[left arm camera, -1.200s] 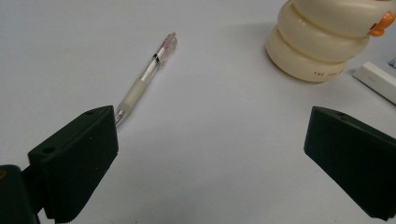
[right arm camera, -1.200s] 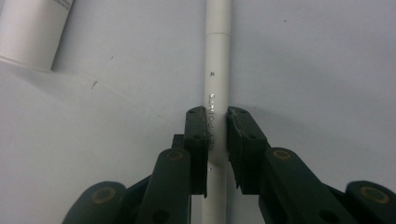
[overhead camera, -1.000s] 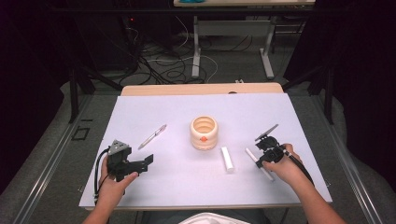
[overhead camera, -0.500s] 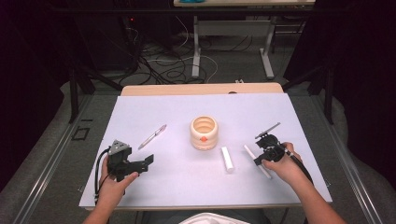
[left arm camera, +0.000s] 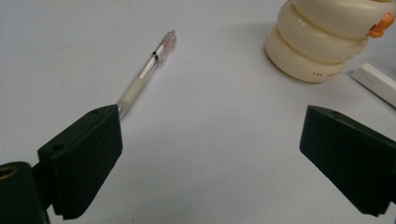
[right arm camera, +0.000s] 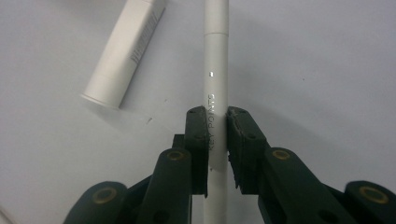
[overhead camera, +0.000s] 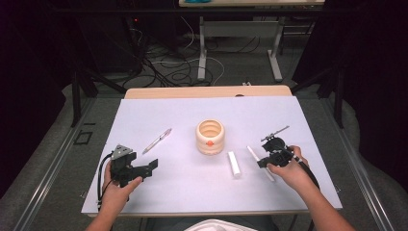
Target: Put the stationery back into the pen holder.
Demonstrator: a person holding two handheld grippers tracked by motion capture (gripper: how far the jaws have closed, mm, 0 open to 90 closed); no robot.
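On the right near part of the table (overhead camera: 192,115), right gripper (right arm camera: 217,122) clamped on white pen (right arm camera: 216,56), beside white tube (right arm camera: 125,51). Left gripper (left arm camera: 210,154) wide apart, holding nothing, near clear pen (left arm camera: 145,74).

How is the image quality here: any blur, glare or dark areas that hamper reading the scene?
High view: the white table is evenly lit, the surroundings fall into darkness, and small things look soft. Left gripper view: the pen and the cream holder are fairly sharp, with soft shadows. Right gripper view: the white pen in the right gripper is sharp enough that its print shows; no glare.
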